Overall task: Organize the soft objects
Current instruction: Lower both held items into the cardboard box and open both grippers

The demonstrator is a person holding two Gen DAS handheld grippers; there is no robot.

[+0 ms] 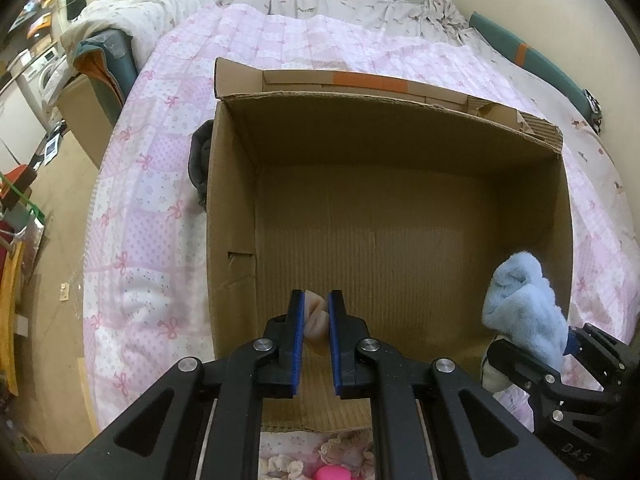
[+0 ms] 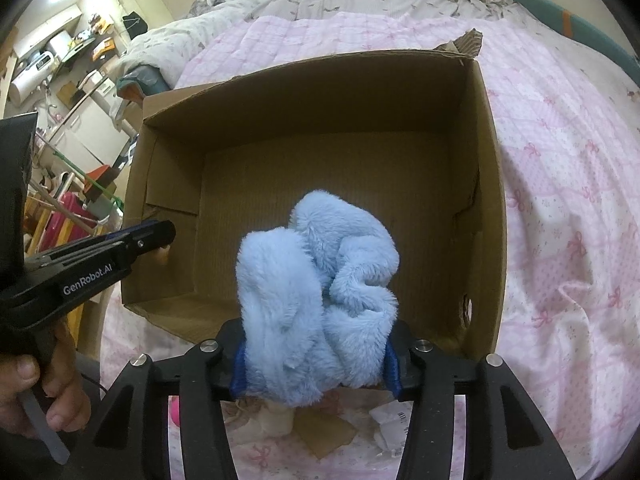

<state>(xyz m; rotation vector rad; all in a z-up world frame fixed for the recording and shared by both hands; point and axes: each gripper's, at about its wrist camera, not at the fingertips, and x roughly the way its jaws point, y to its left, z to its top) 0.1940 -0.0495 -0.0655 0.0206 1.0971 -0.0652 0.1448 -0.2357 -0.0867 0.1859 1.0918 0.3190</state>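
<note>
An open cardboard box (image 1: 232, 208) (image 2: 490, 184) stands on a pink quilted bed. Its floor is bare. My left gripper (image 1: 316, 308) is shut on a small beige soft object (image 1: 314, 320) and holds it over the box's near left part. It also shows in the right wrist view (image 2: 160, 240), reaching over the box's left wall. My right gripper (image 2: 316, 360) is shut on a fluffy light blue plush (image 2: 320, 296) (image 1: 520, 308) and holds it above the box's near edge. The right gripper (image 1: 560, 364) shows at the left wrist view's lower right.
A dark grey soft item (image 1: 200, 160) lies against the box's left outer wall. More soft things (image 1: 332, 460) (image 2: 276, 416) and paper scraps (image 2: 392, 420) lie on the bed before the box. Crumpled bedding (image 1: 360, 4) lies at the far end. Cluttered floor (image 1: 48, 200) lies left.
</note>
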